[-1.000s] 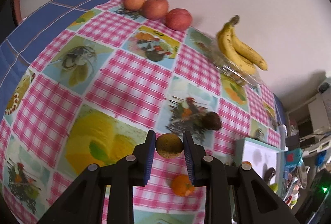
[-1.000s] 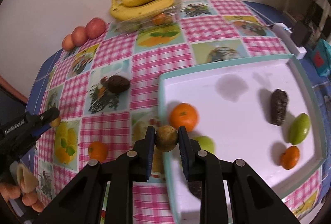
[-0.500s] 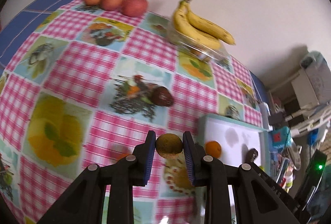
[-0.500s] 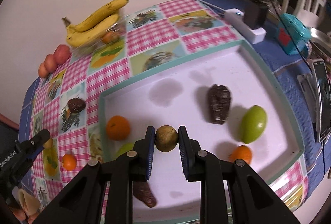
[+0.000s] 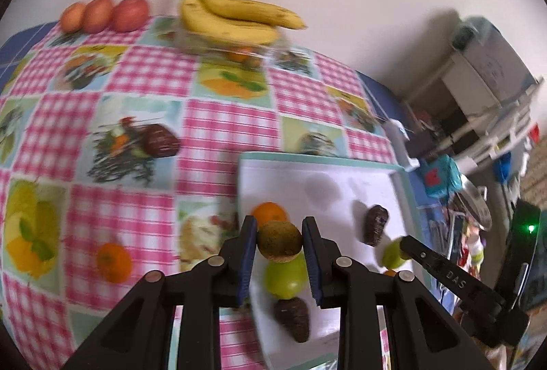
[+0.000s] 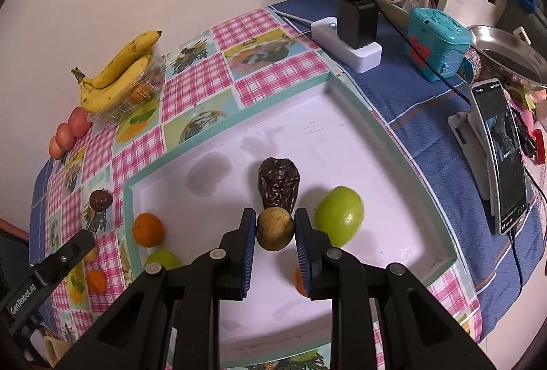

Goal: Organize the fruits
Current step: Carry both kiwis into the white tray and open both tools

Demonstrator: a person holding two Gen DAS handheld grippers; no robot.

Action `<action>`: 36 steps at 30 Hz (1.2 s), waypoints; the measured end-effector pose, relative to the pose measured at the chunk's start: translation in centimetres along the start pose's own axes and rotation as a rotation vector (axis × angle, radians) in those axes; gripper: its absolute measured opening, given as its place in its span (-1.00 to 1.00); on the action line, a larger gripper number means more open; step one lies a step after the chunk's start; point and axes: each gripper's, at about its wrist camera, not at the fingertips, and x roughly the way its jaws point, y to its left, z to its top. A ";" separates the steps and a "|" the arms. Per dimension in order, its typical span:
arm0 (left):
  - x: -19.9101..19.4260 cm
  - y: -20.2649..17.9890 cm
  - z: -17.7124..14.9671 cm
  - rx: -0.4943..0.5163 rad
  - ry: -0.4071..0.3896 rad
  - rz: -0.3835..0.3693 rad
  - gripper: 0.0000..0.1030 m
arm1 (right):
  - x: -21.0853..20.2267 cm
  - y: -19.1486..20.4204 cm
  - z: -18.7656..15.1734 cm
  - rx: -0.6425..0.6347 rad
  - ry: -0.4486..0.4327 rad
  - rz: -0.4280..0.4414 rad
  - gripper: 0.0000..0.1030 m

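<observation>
My left gripper (image 5: 279, 242) is shut on a brown kiwi (image 5: 279, 238), held above the near-left corner of the white tray (image 5: 328, 172). My right gripper (image 6: 275, 230) is shut on a yellow-brown round fruit (image 6: 275, 228) over the tray's (image 6: 239, 117) middle. In the tray lie a dark wrinkled fruit (image 6: 278, 183), a green fruit (image 6: 338, 216), an orange (image 6: 147, 230), a second green fruit (image 6: 162, 260) and a partly hidden orange (image 6: 299, 281). On the cloth outside are an orange (image 5: 113, 262) and a dark fruit (image 5: 160, 140).
Bananas (image 5: 236, 16) lie on a clear box by the wall, with three red apples (image 5: 102, 16) to their left. Right of the tray stand a white power strip with charger (image 6: 355, 28), a teal box (image 6: 437, 42), a phone on a stand (image 6: 502, 154) and a metal bowl (image 6: 506, 52).
Both grippers have moved toward and over the tray, each still holding its fruit. The left view has swung right from the cloth to the tray's edge.
</observation>
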 end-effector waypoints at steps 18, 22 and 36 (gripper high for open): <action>5.7 -2.8 -0.4 0.092 0.070 -0.002 -0.44 | 2.3 -0.8 -0.2 0.004 0.063 0.024 -0.54; 7.0 -3.1 -0.6 0.103 0.091 0.010 -0.44 | 3.1 -0.9 -0.3 0.006 0.085 0.019 -0.54; 8.9 -2.8 -0.9 0.105 0.116 0.017 -0.44 | 4.9 -0.7 -0.8 -0.011 0.122 -0.016 -0.54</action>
